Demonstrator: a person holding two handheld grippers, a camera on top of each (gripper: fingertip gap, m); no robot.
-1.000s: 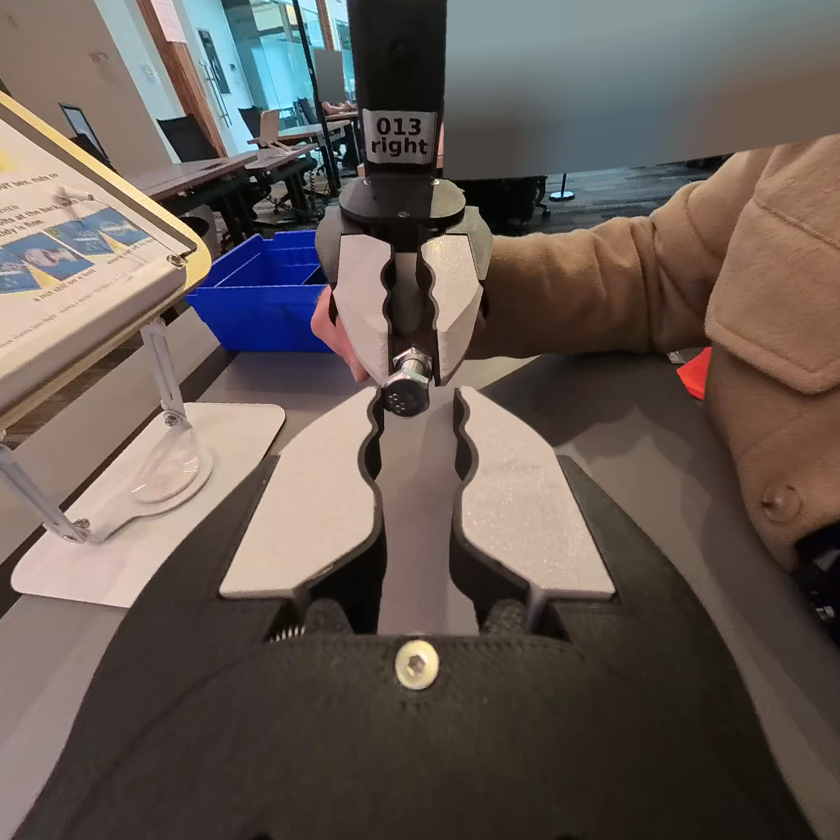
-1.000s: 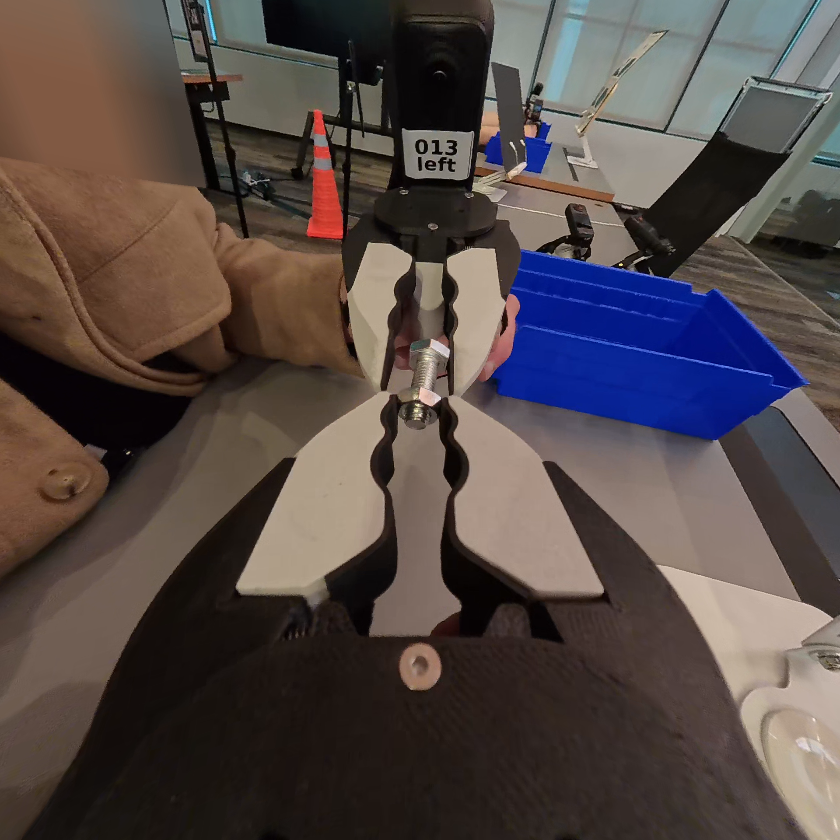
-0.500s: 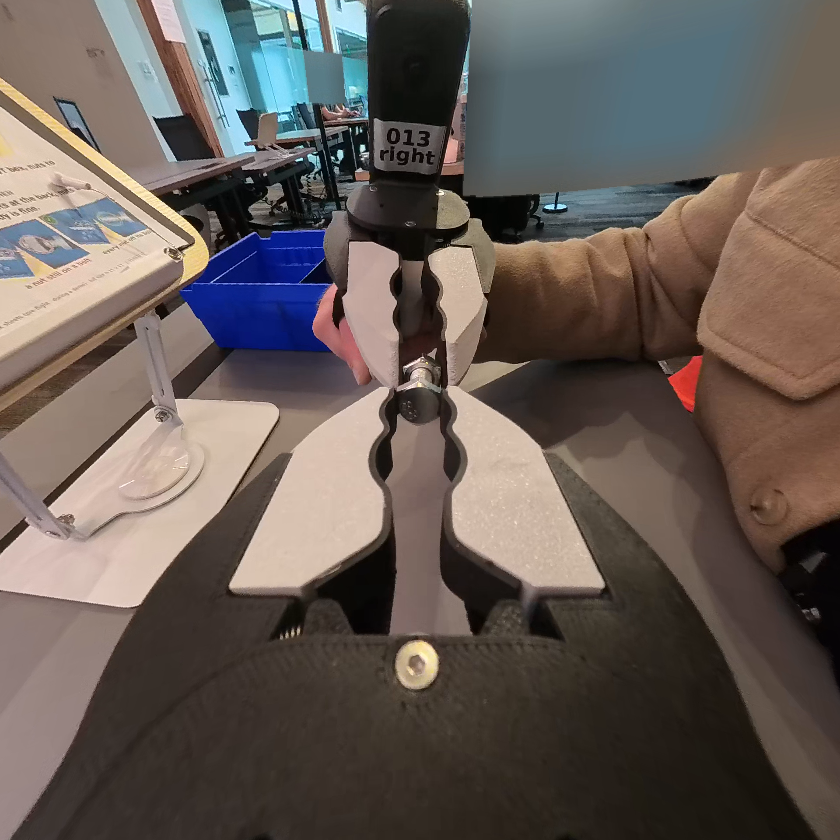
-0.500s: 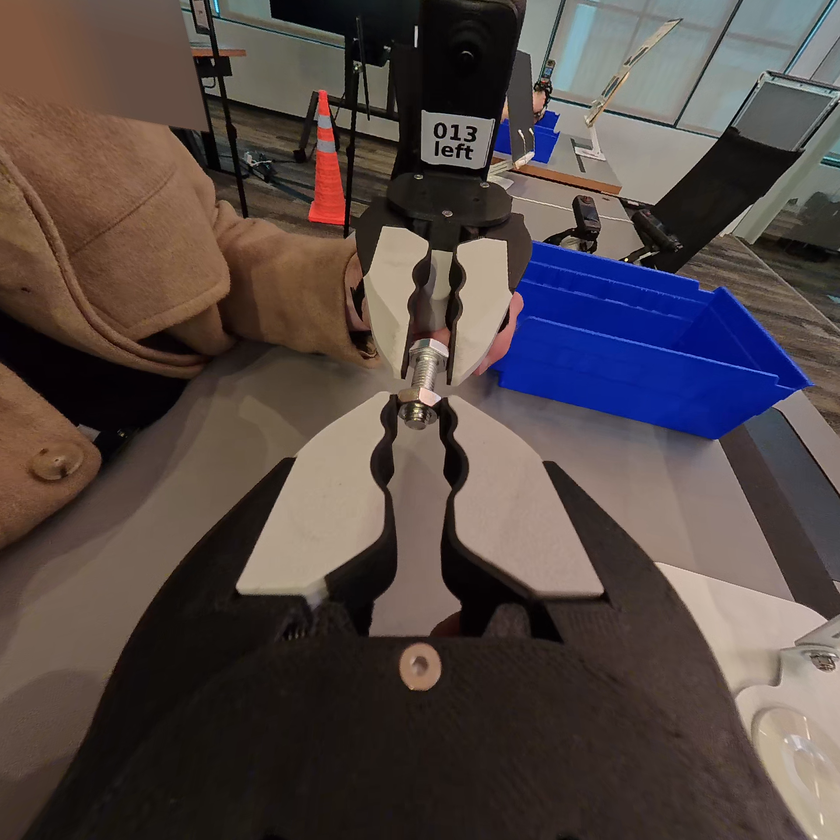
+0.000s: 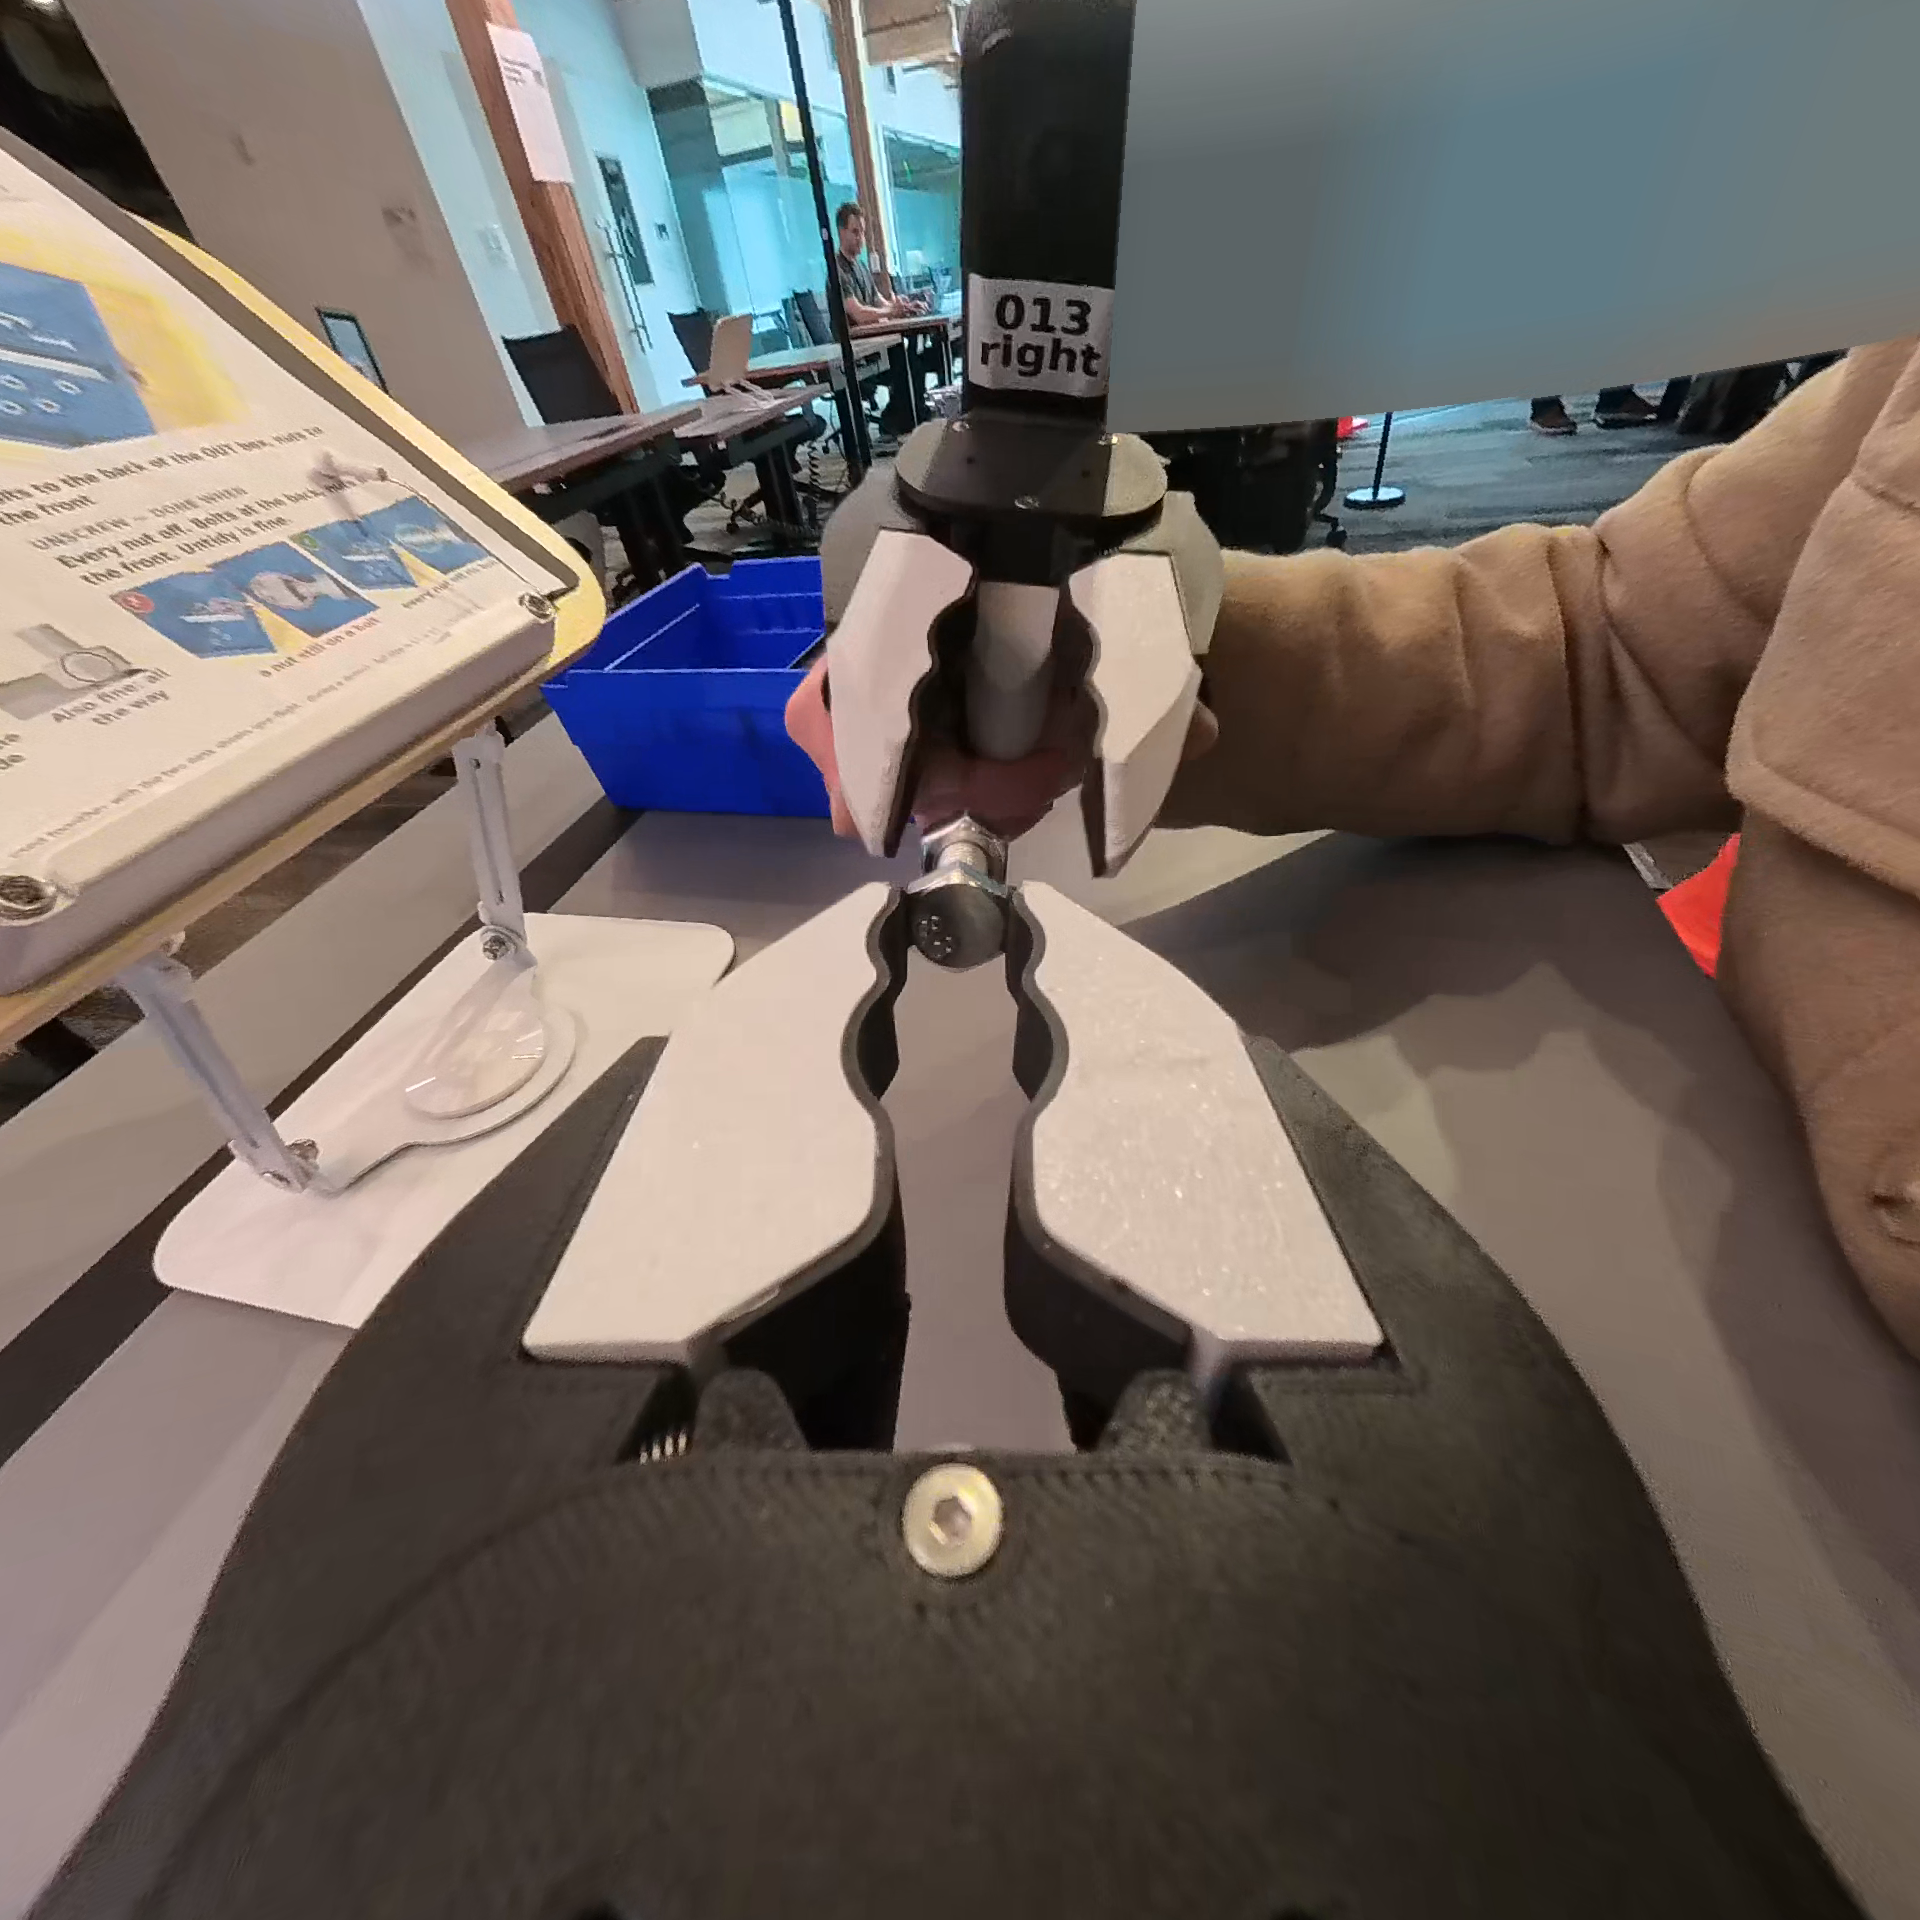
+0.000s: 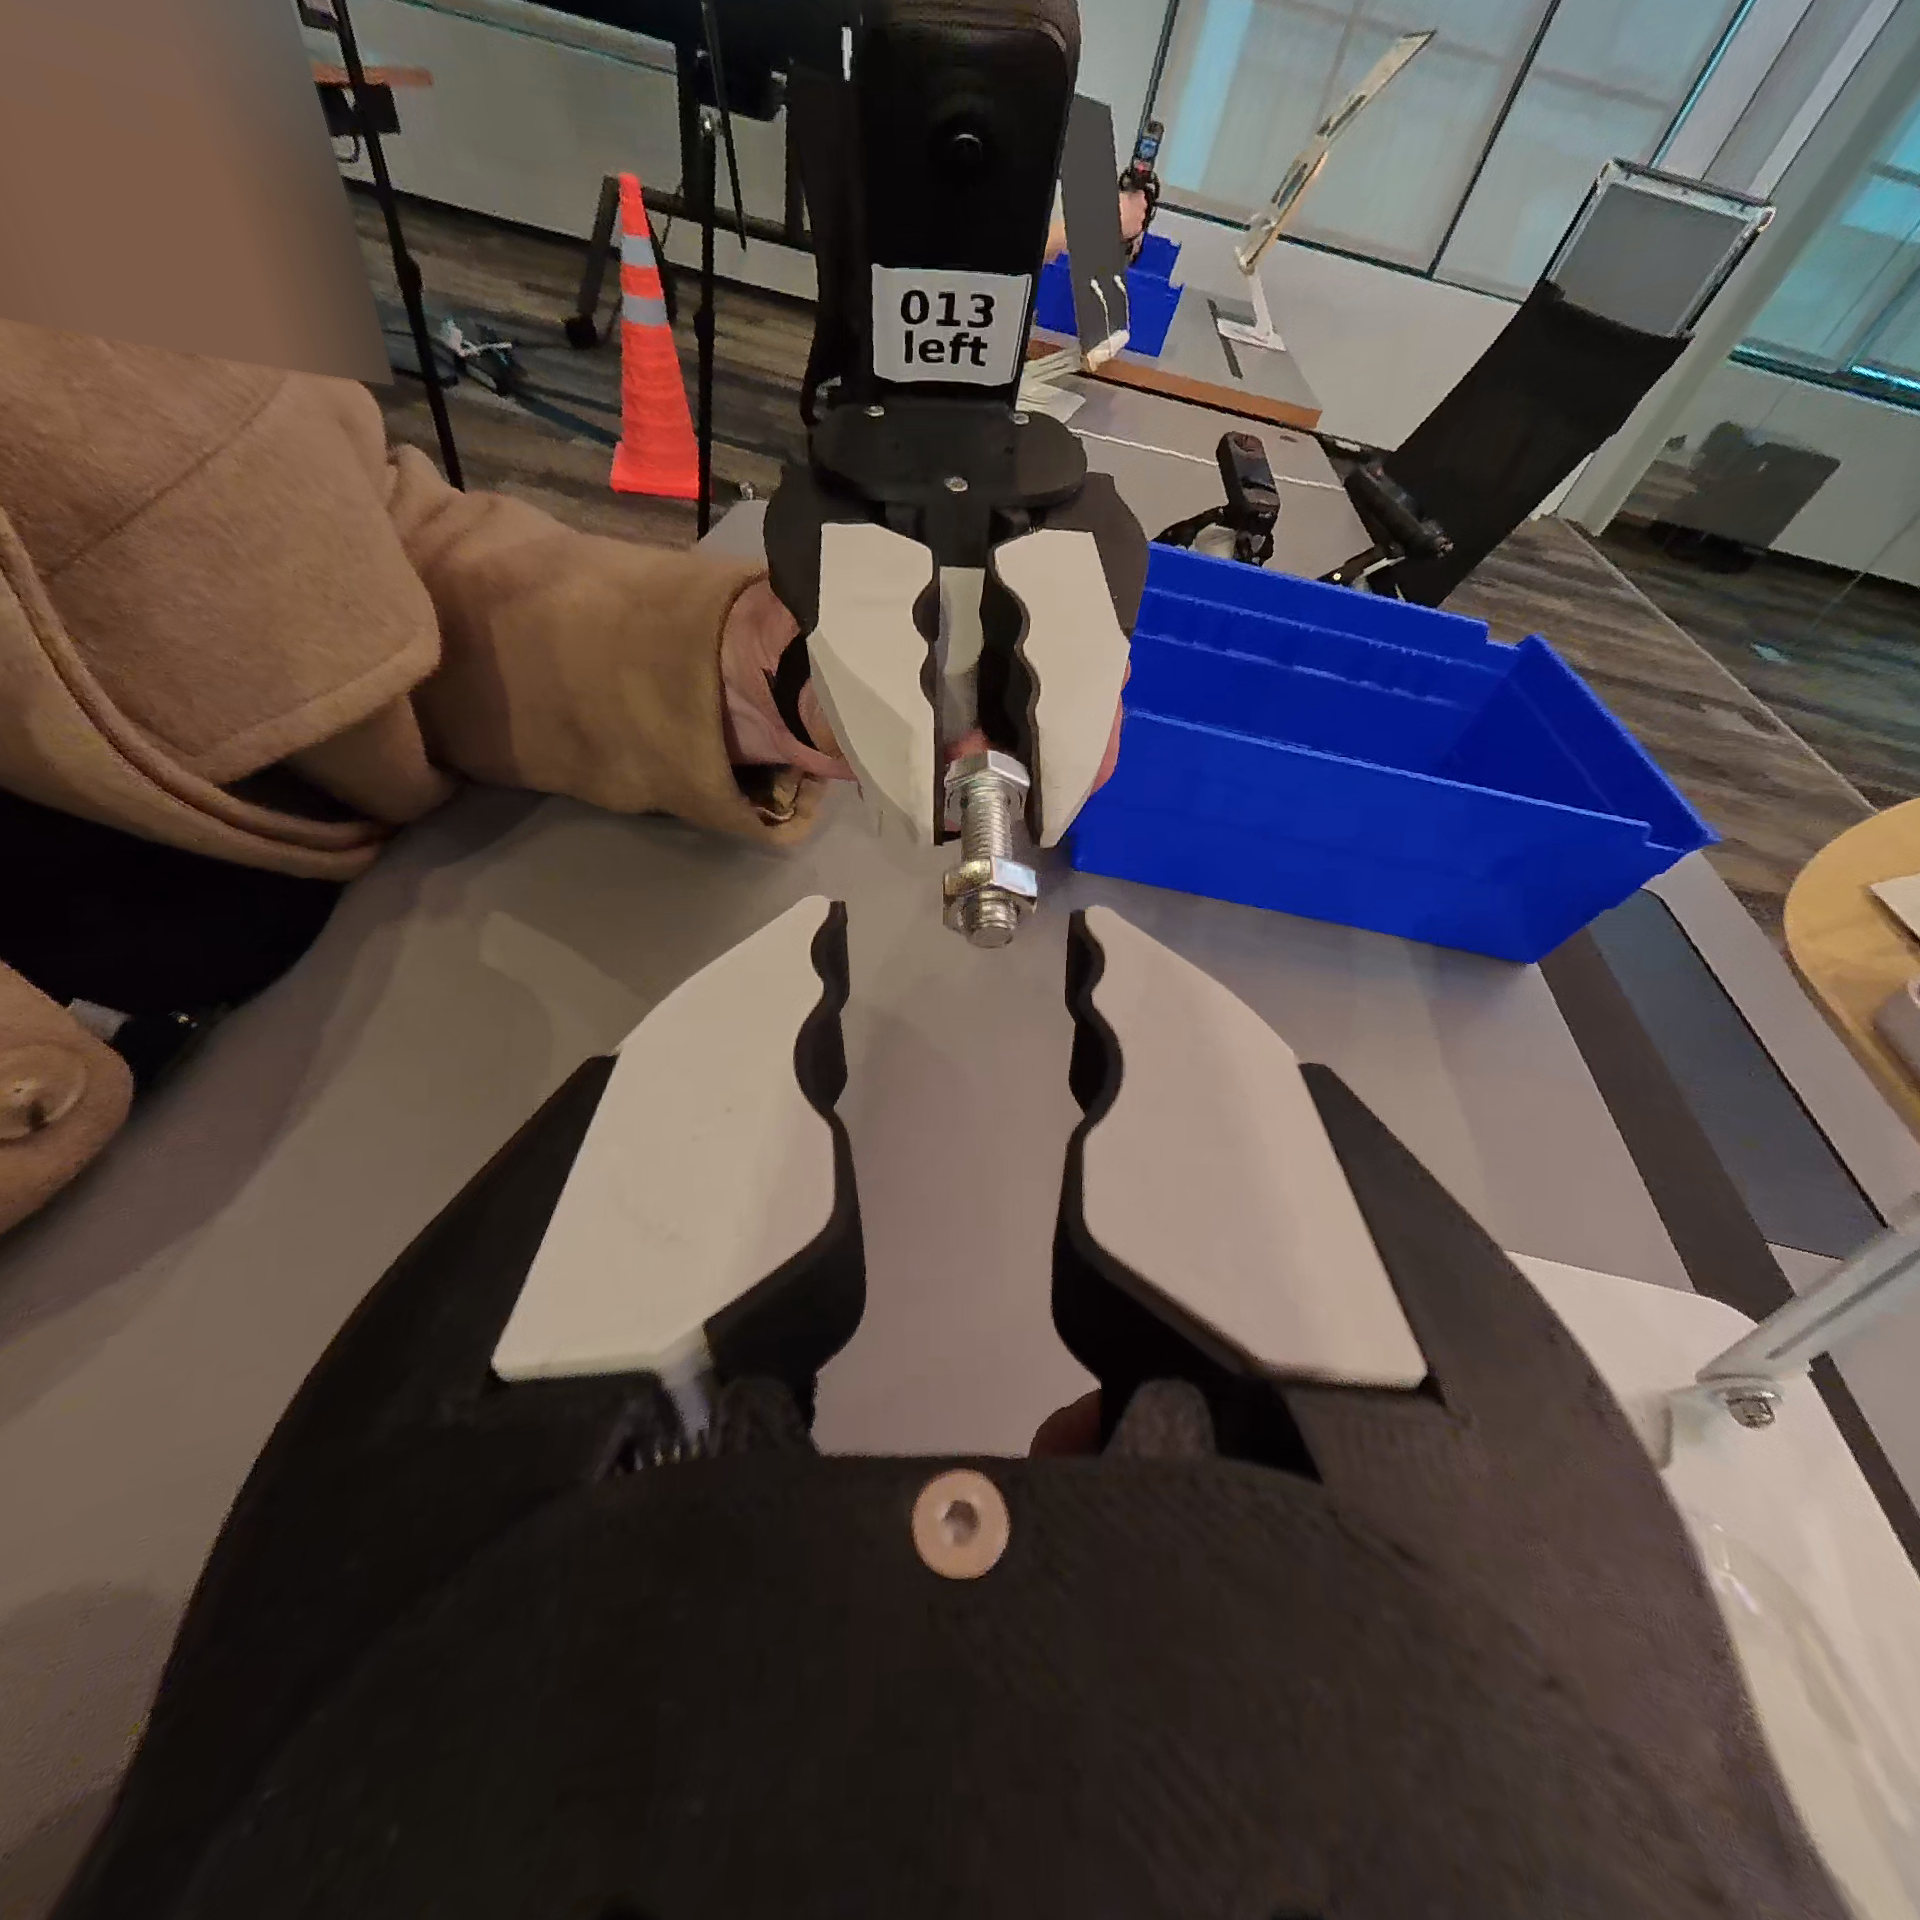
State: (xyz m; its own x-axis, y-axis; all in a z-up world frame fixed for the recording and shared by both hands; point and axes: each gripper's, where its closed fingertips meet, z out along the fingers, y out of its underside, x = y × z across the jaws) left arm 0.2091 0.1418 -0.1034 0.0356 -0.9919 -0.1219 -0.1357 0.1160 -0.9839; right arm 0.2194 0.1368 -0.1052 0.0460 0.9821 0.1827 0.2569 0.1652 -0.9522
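A silver bolt (image 5: 954,930) with a nut (image 6: 989,883) threaded near its end is held in the air over the grey table (image 5: 1455,1039). My left gripper (image 5: 954,904) is shut on the bolt's hex head. In the right wrist view it (image 6: 982,821) faces the camera, with the threaded shaft (image 6: 982,831) pointing out. My right gripper (image 6: 956,914) is open, with its fingertips (image 6: 821,925) on either side of the bolt's end and not touching it. In the left wrist view it (image 5: 992,852) stands open just behind the nut (image 5: 961,836).
A blue bin (image 6: 1351,790) stands on the table behind the grippers and also shows in the left wrist view (image 5: 686,727). A tilted instruction board (image 5: 260,623) on a white base plate (image 5: 416,1143) stands to the left. A person's tan sleeves (image 5: 1507,644) reach in. An orange cone (image 6: 649,364) stands on the floor. Only a small space, under 4 cm, lies between the two pairs of fingers.
My right gripper has opened, let go of the nut and drawn back a little. My left gripper keeps hold of the bolt's head.
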